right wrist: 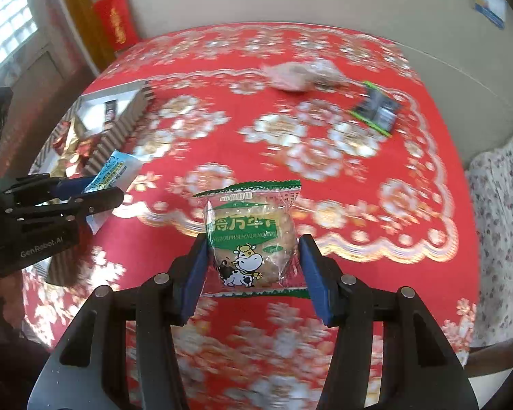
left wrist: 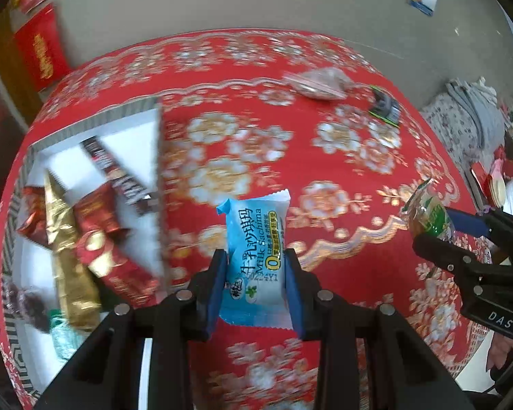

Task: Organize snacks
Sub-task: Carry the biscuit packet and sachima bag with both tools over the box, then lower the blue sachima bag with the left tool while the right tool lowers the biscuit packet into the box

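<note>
My left gripper (left wrist: 256,259) is shut on a blue and white Milk Sachima packet (left wrist: 254,256), held above the red flowered tablecloth (left wrist: 256,126). To its left lies a white box (left wrist: 130,126) with a ribbed rim, holding several wrapped snacks: a gold wrapper (left wrist: 68,249), red packets (left wrist: 99,239) and a dark bar (left wrist: 119,174). My right gripper (right wrist: 253,249) is shut on a clear, green-edged cake packet with a cartoon cow (right wrist: 251,239). The left gripper (right wrist: 95,194) with its blue packet (right wrist: 114,169) shows at the left of the right wrist view, near the box (right wrist: 119,126).
On the far side of the cloth lie a clear pinkish bag (right wrist: 297,75) and a dark packet with a green edge (right wrist: 376,107). Red banners (right wrist: 118,22) hang on the wall at the back left. A flowered fabric (right wrist: 499,222) lies off the table to the right.
</note>
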Demonstrator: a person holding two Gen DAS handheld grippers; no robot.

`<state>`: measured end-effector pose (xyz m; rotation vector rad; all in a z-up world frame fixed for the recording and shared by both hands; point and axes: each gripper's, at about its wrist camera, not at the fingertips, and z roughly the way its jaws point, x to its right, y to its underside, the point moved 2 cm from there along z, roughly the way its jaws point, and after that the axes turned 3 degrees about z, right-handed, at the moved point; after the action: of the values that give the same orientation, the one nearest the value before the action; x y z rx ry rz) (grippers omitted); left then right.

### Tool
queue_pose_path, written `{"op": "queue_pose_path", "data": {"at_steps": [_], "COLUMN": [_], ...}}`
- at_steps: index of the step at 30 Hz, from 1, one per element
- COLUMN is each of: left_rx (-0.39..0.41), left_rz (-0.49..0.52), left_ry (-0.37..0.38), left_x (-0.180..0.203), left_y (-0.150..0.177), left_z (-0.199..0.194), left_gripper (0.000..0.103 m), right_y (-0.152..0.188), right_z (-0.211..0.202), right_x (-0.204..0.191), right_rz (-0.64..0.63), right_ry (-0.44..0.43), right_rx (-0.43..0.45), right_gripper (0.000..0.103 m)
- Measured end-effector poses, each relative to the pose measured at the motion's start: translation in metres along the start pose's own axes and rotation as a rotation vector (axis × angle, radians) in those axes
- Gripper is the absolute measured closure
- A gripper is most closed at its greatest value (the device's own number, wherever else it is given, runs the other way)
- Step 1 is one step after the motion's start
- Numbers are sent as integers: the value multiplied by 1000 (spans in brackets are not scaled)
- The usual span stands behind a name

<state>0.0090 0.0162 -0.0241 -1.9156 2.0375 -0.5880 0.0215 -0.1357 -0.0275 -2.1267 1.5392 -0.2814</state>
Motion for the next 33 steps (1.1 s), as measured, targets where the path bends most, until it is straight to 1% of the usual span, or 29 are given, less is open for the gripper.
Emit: {"op": "queue_pose_path", "data": {"at_steps": [4,10,13,17,23,28,33], "left_rx": [34,73,83,85,98,150,159], "left_rz": [-46,-118,-158,-215,-237,-249,-248], "left_ry": [-1,-40,-65,-87,-76,-83,-71], "left_x": [-35,-92,-119,-151,-171,-190,-200], "left_y": [9,25,34,44,45,28,12], "left_z": [-14,-35,-41,-43,-44,-53,-51], "left_gripper": [68,68,68,68,68,68,68], "right_y": [-10,-24,-30,-43,-68,-92,-116], "right_z": [4,9,12,17,21,32,46], "right_x": [-37,-77,-96,-122,-156,-178,-198], "right_rz": [-46,-74,-89,-100,-126,-150,-185], "right_ry": [-20,-52,-64,-103,-141,-157,-159], "right_rx": [-2,3,5,7,21,16,12], "right_gripper": [50,50,50,50,50,50,50]}}
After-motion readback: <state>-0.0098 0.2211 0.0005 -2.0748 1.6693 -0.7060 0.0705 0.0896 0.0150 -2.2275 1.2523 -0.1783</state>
